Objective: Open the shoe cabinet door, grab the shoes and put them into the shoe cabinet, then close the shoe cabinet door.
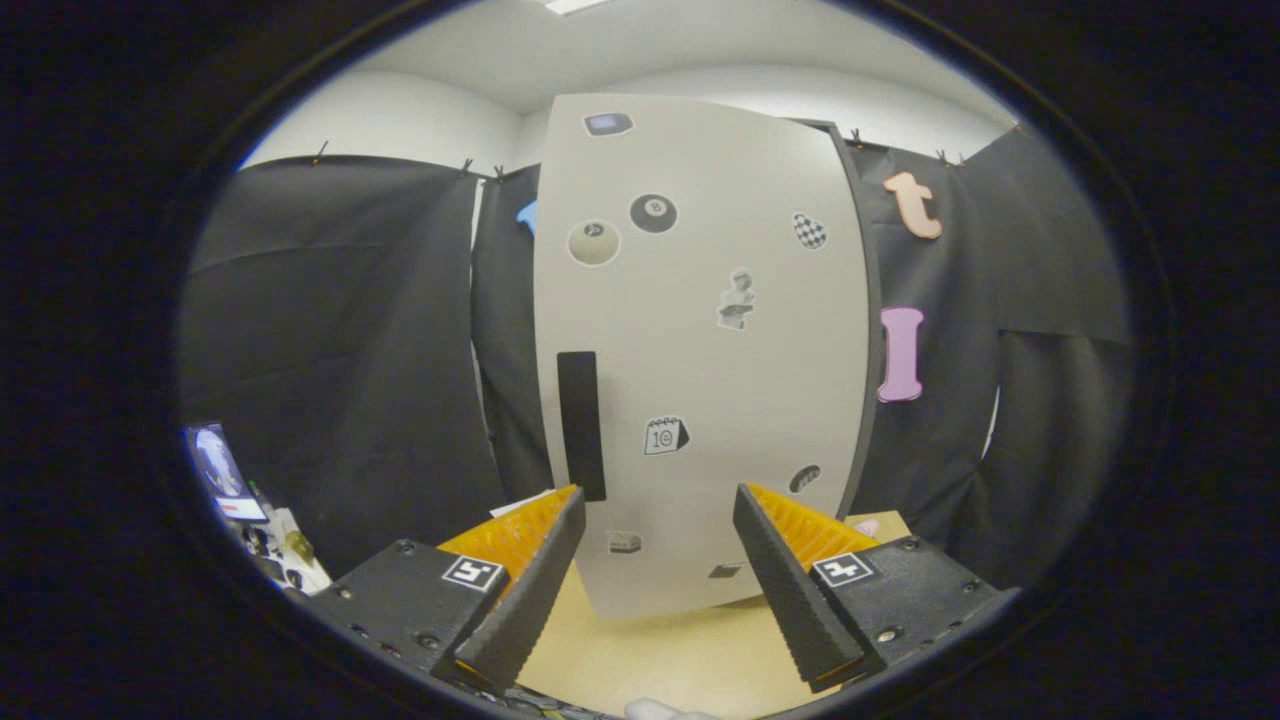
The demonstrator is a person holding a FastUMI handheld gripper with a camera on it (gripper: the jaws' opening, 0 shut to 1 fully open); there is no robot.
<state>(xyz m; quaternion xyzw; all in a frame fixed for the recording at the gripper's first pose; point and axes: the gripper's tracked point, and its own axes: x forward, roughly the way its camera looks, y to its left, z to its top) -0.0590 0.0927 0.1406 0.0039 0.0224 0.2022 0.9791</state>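
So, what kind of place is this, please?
Probably a recording booth, not a home: black cloth walls surround a pale sticker-covered shoe cabinet door on a light wooden table. The open fingers hold nothing.

The hand-held gripper [660,520] has its fingers spread wide apart, holding nothing. Just ahead of them stands the shoe cabinet door [700,350] — pale, closed, with several stickers on it. Its dark vertical handle [581,425] is near the left fingertip, just above it. The cabinet rests on a light wooden bench [650,655] — black cloth hangs behind.
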